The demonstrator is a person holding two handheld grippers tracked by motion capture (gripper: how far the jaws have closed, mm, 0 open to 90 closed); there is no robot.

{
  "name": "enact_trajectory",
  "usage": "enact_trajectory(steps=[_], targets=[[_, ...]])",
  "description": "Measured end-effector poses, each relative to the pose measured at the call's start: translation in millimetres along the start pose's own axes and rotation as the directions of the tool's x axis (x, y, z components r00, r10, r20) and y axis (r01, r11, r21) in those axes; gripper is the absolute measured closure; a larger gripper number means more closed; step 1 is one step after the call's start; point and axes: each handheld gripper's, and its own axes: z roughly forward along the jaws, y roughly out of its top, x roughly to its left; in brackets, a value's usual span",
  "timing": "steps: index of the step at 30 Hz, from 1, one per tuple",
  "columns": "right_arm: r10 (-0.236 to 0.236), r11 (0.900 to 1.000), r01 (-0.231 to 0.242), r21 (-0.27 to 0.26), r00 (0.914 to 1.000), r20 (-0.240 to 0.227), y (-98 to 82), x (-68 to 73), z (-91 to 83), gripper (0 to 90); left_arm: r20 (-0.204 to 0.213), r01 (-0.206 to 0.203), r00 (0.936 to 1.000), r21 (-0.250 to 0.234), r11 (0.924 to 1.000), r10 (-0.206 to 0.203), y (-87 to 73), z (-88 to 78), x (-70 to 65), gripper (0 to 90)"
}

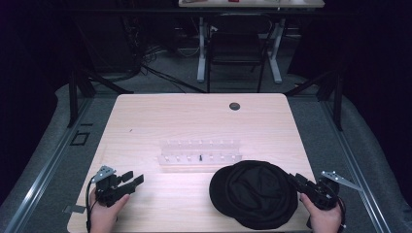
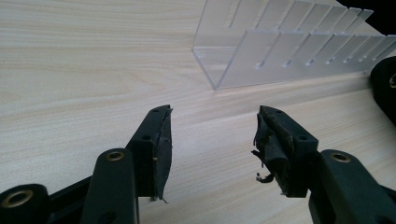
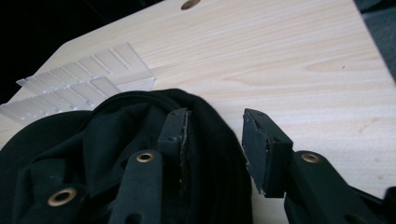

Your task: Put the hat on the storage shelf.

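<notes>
1. A black cap point(image 1: 255, 194) lies upside down at the near right of the table, its hollow facing up. It sits just ahead of the right gripper point(image 1: 297, 182), whose jaws point into it.
2. In the right gripper view, that gripper point(image 3: 212, 140) stands with its jaws wide apart, straddling the cap's rim point(image 3: 210, 126): one jaw is inside the hollow, the other outside over bare wood. The pads do not press the cloth, so nothing is held. I judge this placement readies a pinch on the rim to lift or turn the cap.
3. The left gripper point(image 1: 132, 178) rests well apart from the cap, at the near left of the table. Its jaws point(image 2: 212, 135) also stand wide apart with only wood between them. It seems to wait in reserve.
4. Beyond both grippers, near the table's middle, sits a clear plastic rack point(image 1: 199, 154) with a row of slots. One small dark thing stands in it; I cannot tell what it is.
5. The table point(image 1: 194, 116) is pale wood with a round cable hole point(image 1: 234, 106) near its far edge.
6. The room is dark. A grey carpeted floor point(image 1: 48, 145) surrounds the table, and a black chair point(image 1: 235, 53) and a white-legged desk point(image 1: 252, 4) stand beyond, with cables on the floor.
</notes>
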Motion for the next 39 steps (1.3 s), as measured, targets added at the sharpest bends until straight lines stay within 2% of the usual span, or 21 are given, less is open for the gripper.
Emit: enact_trajectory(steps=[1, 3, 5, 6, 7, 8, 12, 15, 19, 22, 27, 28, 31, 33, 36, 39], targets=[[0.003, 1.000, -0.003, -0.001, 1.0000, 0.008, -0.4, 2.0, 1.2, 61.2, -0.001, 0.001, 1.0000, -0.001, 1.0000, -0.001, 0.0, -0.1, -0.1, 46.1], [-0.026, 0.999, 0.025, 0.019, 0.9990, 0.036, -0.8, 5.4, 2.5, 60.8, -0.002, 0.002, 1.0000, -0.004, 1.0000, -0.002, 0.2, -0.2, -0.3, 46.1], [-0.052, 0.997, 0.048, 0.064, 0.9969, 0.059, -0.5, 7.6, 3.6, 60.8, -0.005, -0.002, 1.0000, -0.008, 1.0000, 0.002, 0.6, -0.5, -0.7, 46.1], [-0.052, 0.997, 0.048, 0.064, 0.9969, 0.059, -0.5, 7.6, 3.6, 60.8, -0.005, -0.002, 1.0000, -0.008, 1.0000, 0.002, 0.6, -0.5, -0.7, 46.2], [-0.077, 0.993, 0.069, 0.099, 0.9935, 0.084, 0.3, 10.2, 4.1, 60.9, -0.010, -0.008, 0.9999, -0.009, 0.9999, 0.008, 0.7, -0.4, -1.1, 46.2], [-0.087, 0.991, 0.077, 0.108, 0.9922, 0.089, 1.0, 11.4, 3.8, 60.9, -0.014, -0.018, 0.9998, -0.005, 0.9998, 0.018, 0.9, -0.5, -1.3, 46.3], [-0.084, 0.990, 0.075, 0.116, 0.9932, 0.081, 4.7, 14.8, 1.4, 61.5, -0.014, -0.022, 0.9997, -0.011, 0.9997, 0.022, 1.0, -1.0, -1.9, 46.3], [-0.103, 0.986, 0.091, 0.140, 0.9912, 0.083, 9.9, 16.8, 0.5, 62.7, -0.020, -0.034, 0.9992, -0.007, 0.9994, 0.034, 0.8, -1.5, -2.7, 46.4], [-0.082, 0.985, 0.071, 0.156, 0.9944, 0.067, 16.4, 16.9, -1.2, 62.2, -0.025, -0.036, 0.9990, -0.012, 0.9993, 0.036, 0.7, -3.7, -3.9, 46.2], [-0.131, 0.975, 0.112, 0.193, 0.9876, 0.087, 22.0, 18.8, -3.9, 61.3, -0.033, -0.040, 0.9987, -0.014, 0.9991, 0.039, 0.5, -4.2, -4.9, 46.2], [-0.171, 0.960, 0.148, 0.238, 0.9822, 0.078, 33.4, 23.1, -6.8, 62.6, -0.053, -0.062, 0.9968, -0.021, 0.9979, 0.060, 0.6, -5.2, -7.4, 46.1], [-0.173, 0.954, 0.148, 0.261, 0.9821, 0.075, 35.6, 24.5, -7.5, 63.9, -0.055, -0.063, 0.9966, -0.024, 0.9978, 0.061, 0.6, -5.5, -7.8, 46.1], [-0.169, 0.946, 0.145, 0.290, 0.9839, 0.059, 39.5, 28.3, -7.2, 66.0, -0.056, -0.063, 0.9965, -0.018, 0.9979, 0.061, 0.7, -5.9, -7.7, 46.2], [-0.179, 0.937, 0.149, 0.315, 0.9814, 0.068, 42.6, 30.6, -7.7, 67.9, -0.062, -0.061, 0.9963, -0.017, 0.9980, 0.060, 0.5, -6.5, -7.4, 46.2], [-0.166, 0.935, 0.133, 0.329, 0.9832, 0.075, 46.3, 32.9, -7.7, 70.6, -0.058, -0.041, 0.9975, -0.005, 0.9992, 0.040, 0.3, -7.6, -6.0, 46.9], [-0.168, 0.925, 0.125, 0.360, 0.9816, 0.091, 50.0, 32.8, -6.9, 71.0, -0.065, -0.040, 0.9971, -0.010, 0.9991, 0.039, 1.0, -8.8, -6.0, 47.1]])
